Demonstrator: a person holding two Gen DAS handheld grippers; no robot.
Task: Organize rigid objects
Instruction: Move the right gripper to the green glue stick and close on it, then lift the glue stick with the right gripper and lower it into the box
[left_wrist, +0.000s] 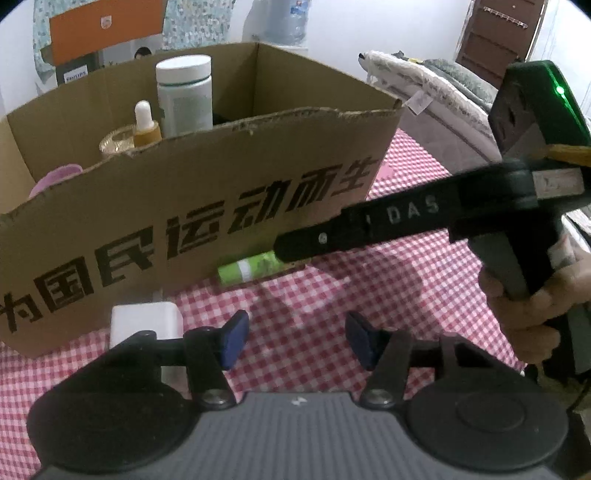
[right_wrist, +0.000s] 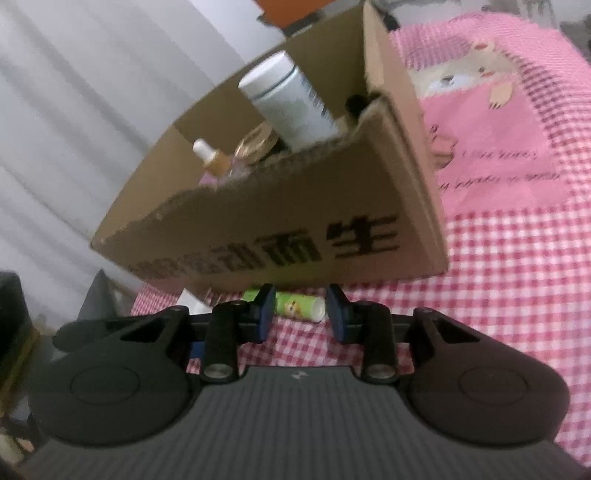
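Green roll at the foot of the box

My right tongs (right_wrist: 300, 309) are spread around the green roll (right_wrist: 295, 306), pads not touching it. It lies on the checked cloth (left_wrist: 369, 288) against the cardboard box (left_wrist: 192, 206). My left tongs (left_wrist: 295, 339) gape, holding nothing, beside a white block (left_wrist: 144, 321)

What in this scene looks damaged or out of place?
The cardboard box has a ragged, torn front edge, lower at one end. A green roll lies on its side on the checked cloth against the box front, outside it, with the open right gripper around it.
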